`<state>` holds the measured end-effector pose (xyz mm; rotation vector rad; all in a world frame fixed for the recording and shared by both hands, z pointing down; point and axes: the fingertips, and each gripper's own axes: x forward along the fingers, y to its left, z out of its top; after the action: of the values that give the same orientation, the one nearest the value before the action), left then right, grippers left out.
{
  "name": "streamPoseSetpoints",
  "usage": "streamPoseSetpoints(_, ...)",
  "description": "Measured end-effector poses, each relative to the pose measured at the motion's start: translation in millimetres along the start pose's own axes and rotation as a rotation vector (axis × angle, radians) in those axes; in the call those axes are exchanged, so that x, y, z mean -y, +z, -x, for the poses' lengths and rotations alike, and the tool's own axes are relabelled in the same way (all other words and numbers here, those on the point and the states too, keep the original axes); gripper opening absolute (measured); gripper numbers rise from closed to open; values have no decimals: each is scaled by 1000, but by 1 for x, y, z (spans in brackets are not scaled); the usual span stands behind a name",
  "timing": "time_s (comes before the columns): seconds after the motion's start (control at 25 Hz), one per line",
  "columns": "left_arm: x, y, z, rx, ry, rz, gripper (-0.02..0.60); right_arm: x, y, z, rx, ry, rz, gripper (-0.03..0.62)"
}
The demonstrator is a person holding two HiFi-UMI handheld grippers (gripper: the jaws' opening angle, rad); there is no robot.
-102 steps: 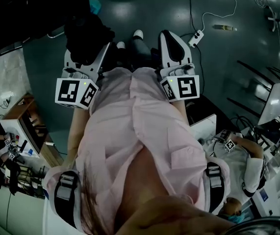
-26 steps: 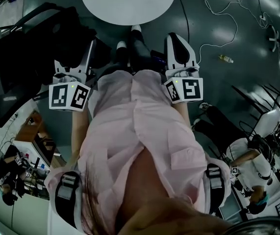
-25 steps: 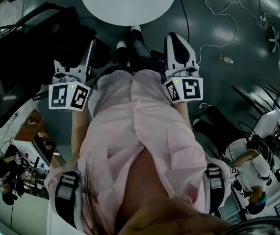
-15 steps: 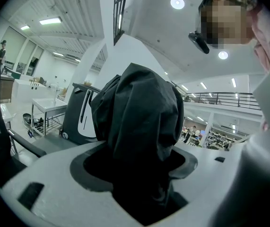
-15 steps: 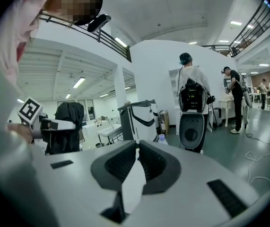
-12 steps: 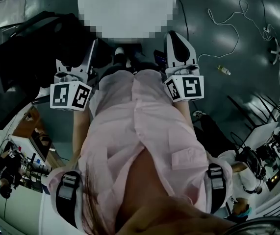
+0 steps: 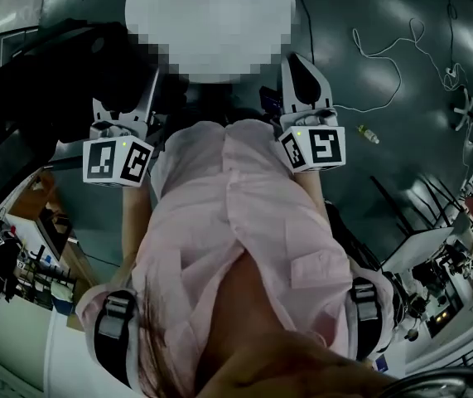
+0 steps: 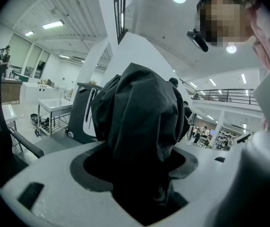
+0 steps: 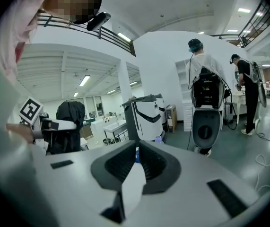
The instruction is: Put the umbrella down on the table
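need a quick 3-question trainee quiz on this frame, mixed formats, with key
1. Multiple choice: which gripper holds the umbrella? A) left gripper B) right gripper C) neither
2. True or false: the right gripper also clamps part of the umbrella.
3. Fill in: the umbrella's fabric is ____ in colour.

Key: 1 A; 2 false, its jaws are together with nothing between them; 3 black.
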<state>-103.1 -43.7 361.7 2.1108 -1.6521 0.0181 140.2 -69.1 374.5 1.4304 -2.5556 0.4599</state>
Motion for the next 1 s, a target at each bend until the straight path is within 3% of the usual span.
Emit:
streamPoseSetpoints(0.28,-4,-9,-5,-36,15,6,313,2,-6,-6,-18,1,-20,40)
streamPoseSetpoints(1.0,-16,1,-20,-88,-77,-46,313,-6,15,-7,37,-91,-20,40)
